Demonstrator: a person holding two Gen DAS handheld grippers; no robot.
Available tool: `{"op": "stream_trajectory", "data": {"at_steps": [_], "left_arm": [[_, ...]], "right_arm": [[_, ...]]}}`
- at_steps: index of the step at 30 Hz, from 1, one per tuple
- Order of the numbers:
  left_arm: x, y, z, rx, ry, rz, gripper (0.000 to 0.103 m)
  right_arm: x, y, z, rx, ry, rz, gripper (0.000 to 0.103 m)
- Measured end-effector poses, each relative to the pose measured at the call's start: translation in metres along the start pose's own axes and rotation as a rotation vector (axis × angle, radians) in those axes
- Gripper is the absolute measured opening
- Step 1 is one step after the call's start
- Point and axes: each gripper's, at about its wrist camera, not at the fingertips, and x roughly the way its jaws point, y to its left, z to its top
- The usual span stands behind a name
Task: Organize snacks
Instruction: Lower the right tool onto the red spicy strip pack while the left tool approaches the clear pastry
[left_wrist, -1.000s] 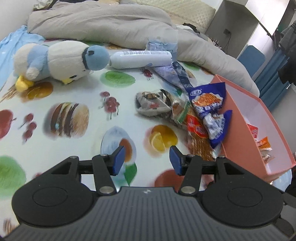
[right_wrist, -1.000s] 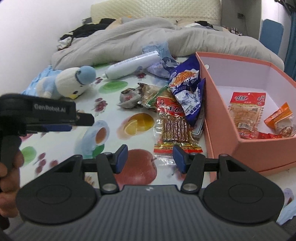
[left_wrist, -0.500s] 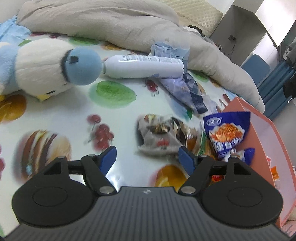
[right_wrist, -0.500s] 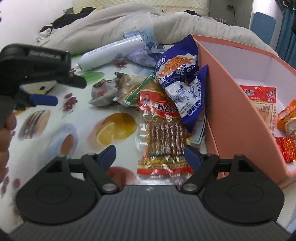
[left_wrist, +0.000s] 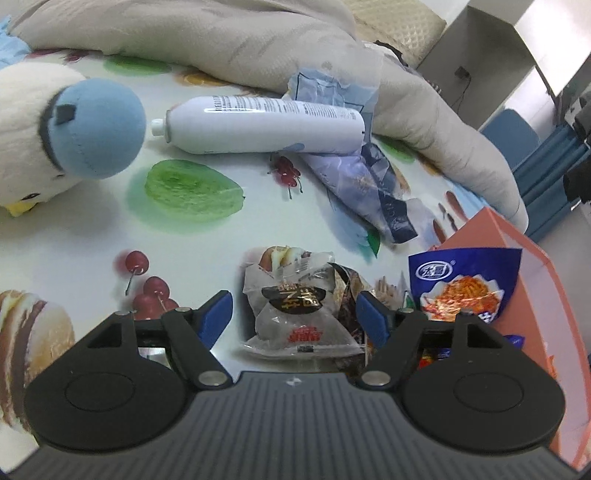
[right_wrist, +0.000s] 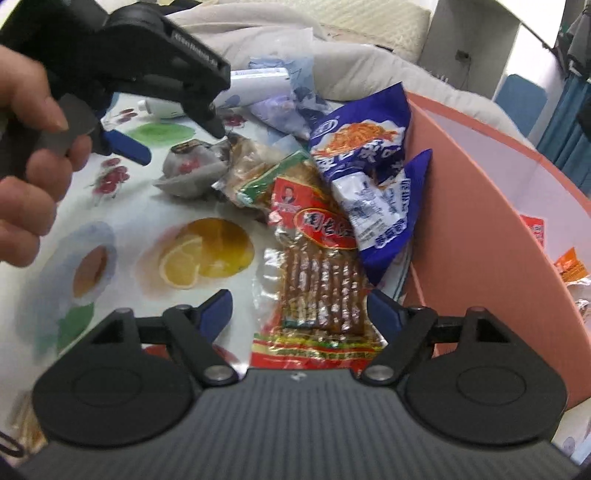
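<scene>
My left gripper (left_wrist: 295, 317) is open, its blue fingertips on either side of a clear-wrapped grey bun snack (left_wrist: 299, 314) on the fruit-print sheet. That snack also shows in the right wrist view (right_wrist: 192, 166), under the left gripper (right_wrist: 177, 122). My right gripper (right_wrist: 299, 314) is open around the lower end of a red packet of brown sticks (right_wrist: 317, 280). A blue noodle-snack bag (right_wrist: 365, 162) leans on the pink box (right_wrist: 480, 229); the bag also shows in the left wrist view (left_wrist: 465, 284). Several small packets (right_wrist: 569, 262) lie inside the box.
A white spray bottle (left_wrist: 262, 125), a blue-and-white plush bird (left_wrist: 66, 136) and a crumpled blue wrapper (left_wrist: 365, 184) lie on the sheet (left_wrist: 110, 229). A grey duvet (left_wrist: 221, 40) is bunched behind them. A green-edged snack packet (right_wrist: 266, 181) lies between the bun and the red packet.
Both grippers have moved forward and down towards the snack pile and opened wider. The left now straddles the bun snack, the right straddles the red stick packet.
</scene>
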Motion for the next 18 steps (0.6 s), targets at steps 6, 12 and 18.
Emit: {"op": "stream_trajectory", "data": {"at_steps": [6,12,18], "left_arm": [[0.007,0.003,-0.002,0.015,0.013,-0.003,0.076],[0.01,0.004,-0.006,0.017,0.021,-0.011,0.068],[0.001,-0.007,-0.009,0.078,-0.005,0.018,0.054]], "right_arm": [[0.005,0.001,0.0,0.032,0.003,0.001,0.081],[0.01,0.001,0.0,0.04,0.022,0.001,0.076],[0.009,-0.002,0.002,0.018,0.019,0.025,0.064]]}}
